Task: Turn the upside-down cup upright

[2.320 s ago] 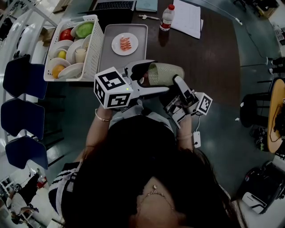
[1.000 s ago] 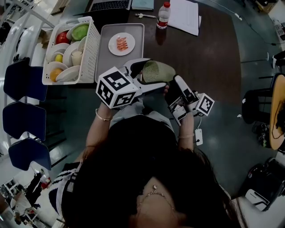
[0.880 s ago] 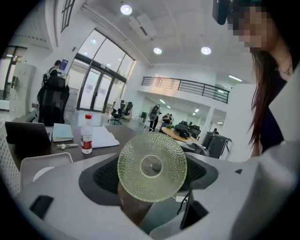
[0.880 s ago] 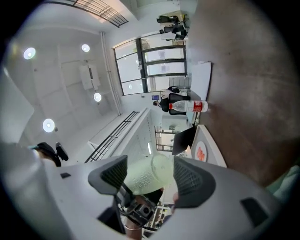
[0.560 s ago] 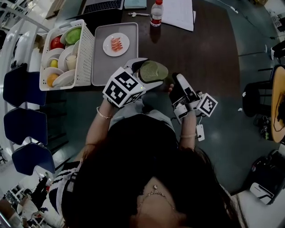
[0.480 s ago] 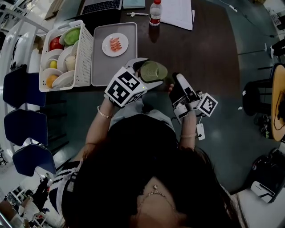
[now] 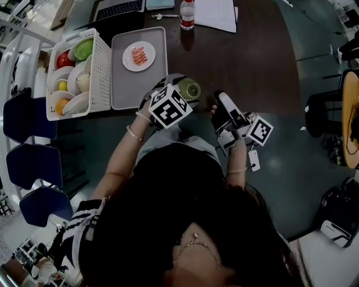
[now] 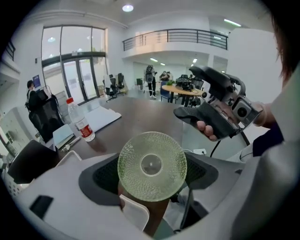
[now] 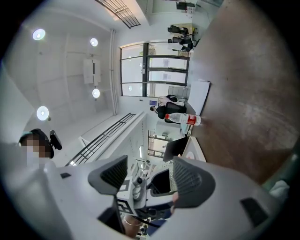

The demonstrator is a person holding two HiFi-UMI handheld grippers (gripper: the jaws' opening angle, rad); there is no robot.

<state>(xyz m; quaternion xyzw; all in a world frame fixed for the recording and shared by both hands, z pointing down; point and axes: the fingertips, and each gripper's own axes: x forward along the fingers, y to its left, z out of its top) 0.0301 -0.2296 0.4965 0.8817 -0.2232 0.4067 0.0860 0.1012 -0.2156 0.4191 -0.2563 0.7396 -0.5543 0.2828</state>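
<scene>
A green dimpled glass cup (image 7: 192, 89) is held in the air over the near edge of the dark table (image 7: 252, 61). My left gripper (image 7: 185, 93) is shut on it. In the left gripper view the cup (image 8: 152, 166) fills the gap between the jaws of the left gripper (image 8: 152, 174), and its round base faces the camera. My right gripper (image 7: 217, 107) is just right of the cup, apart from it. In the right gripper view, the right gripper (image 9: 147, 174) is open with nothing between its jaws. The left gripper view shows the right gripper (image 8: 213, 115) in a hand.
A white basket (image 7: 100, 73) of bowls and fruit stands at the table's left. Beside it is a grey tray (image 7: 126, 84) with a plate of shrimp (image 7: 138, 56). A water bottle (image 7: 187, 12), papers (image 7: 216, 14) and a laptop (image 7: 118, 8) lie at the far side. Blue chairs (image 7: 28, 117) stand left.
My left gripper has turned with the cup in it: the cup lay on its side pointing right and now shows end-on from above. The right gripper has stayed beside it, open.
</scene>
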